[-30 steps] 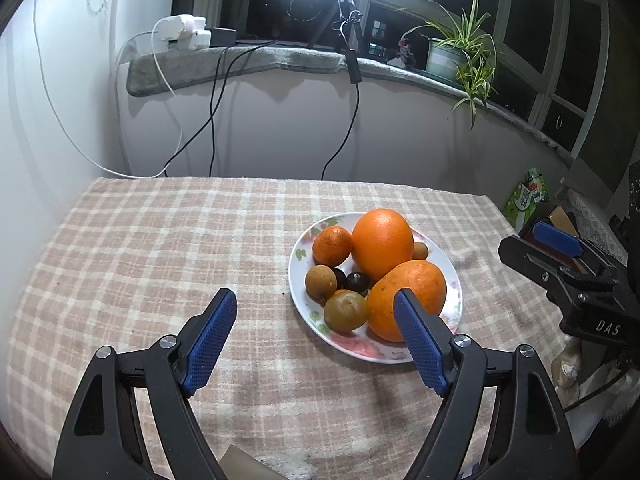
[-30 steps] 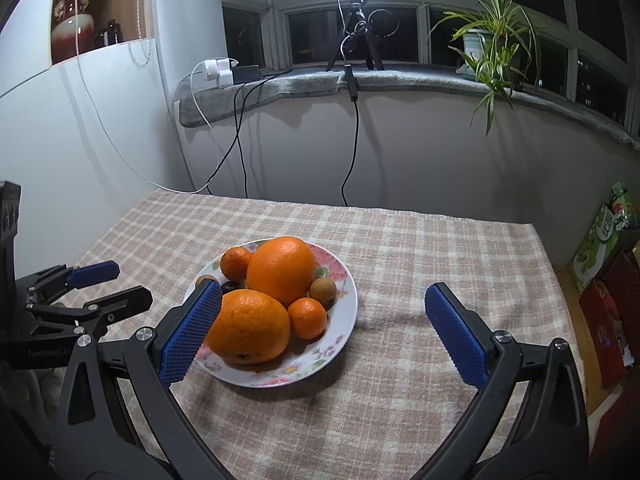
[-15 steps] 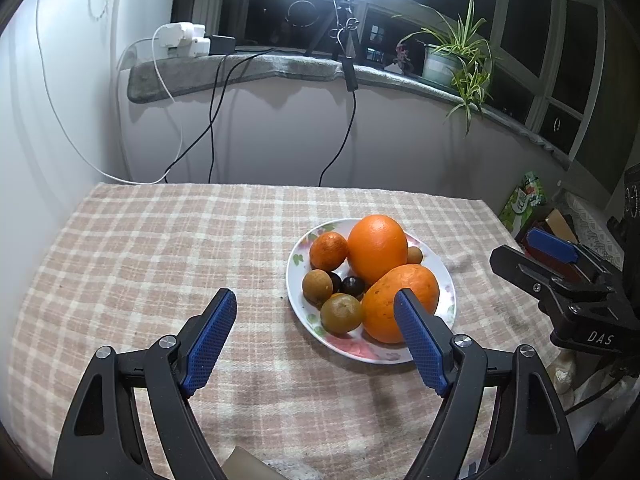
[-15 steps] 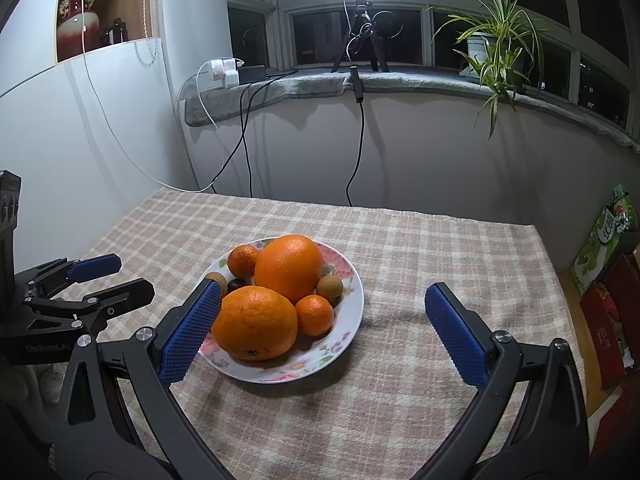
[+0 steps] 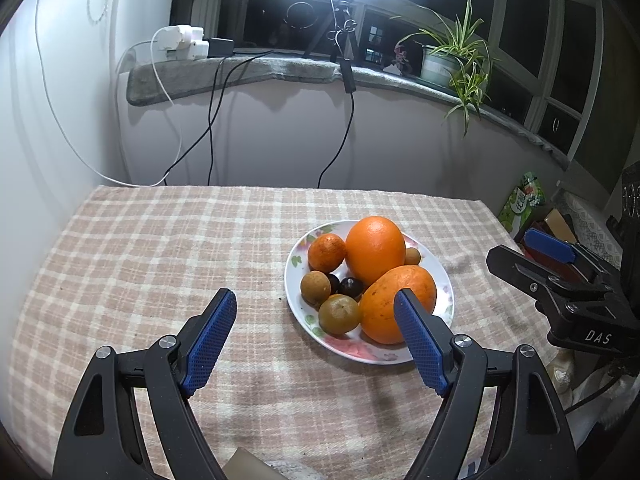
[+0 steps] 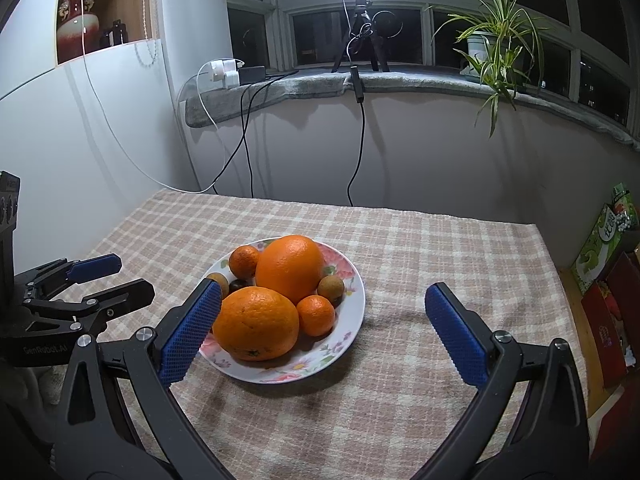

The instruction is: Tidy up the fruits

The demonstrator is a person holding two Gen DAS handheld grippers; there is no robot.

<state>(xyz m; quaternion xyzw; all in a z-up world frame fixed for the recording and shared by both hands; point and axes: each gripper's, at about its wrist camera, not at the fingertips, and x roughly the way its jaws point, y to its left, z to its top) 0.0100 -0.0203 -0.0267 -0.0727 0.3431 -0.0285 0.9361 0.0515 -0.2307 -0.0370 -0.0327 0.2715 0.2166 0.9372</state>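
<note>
The floral plate (image 5: 447, 280) (image 6: 352, 276) sits on the bench, right of centre in my left wrist view and left of centre in my right wrist view. It carries two large oranges: the rear orange (image 5: 375, 251) (image 6: 290, 269) stands upright at the plate's middle, and the front orange (image 5: 394, 302) (image 6: 256, 323) lies against it nearer my fingers. A small tangerine (image 5: 326, 252) (image 6: 244, 261) sits at the far left of the plate, and a second tangerine (image 6: 316, 315) rests beside the front orange. Brown round fruits (image 5: 315, 287) (image 6: 330, 288) lie around the oranges, touching them, with two dark fruits (image 5: 351, 287) between them; their kind cannot be determined. A greenish-brown fruit (image 5: 339, 314) sits at the near rim.

The bench is covered by a pink-and-cream checked cloth (image 5: 160, 256) (image 6: 420, 248). Behind it, cables (image 5: 212, 128) hang from a grey sill, which carries a ring light on a tripod (image 6: 360, 32) and a potted spider plant (image 5: 460, 60) (image 6: 496, 48). Green and red boxes (image 6: 604, 240) stand off the bench's right edge.

My left gripper (image 5: 316, 340) (image 6: 100, 276) hovers above the cloth, fingers wide apart, holding nothing; its right finger (image 5: 420, 344) overlaps the front orange in view. My right gripper (image 6: 324, 330) (image 5: 536, 256) is likewise spread wide and empty, with its left finger (image 6: 188, 332) in front of the plate's near-left rim. Contact cannot be confirmed.
</note>
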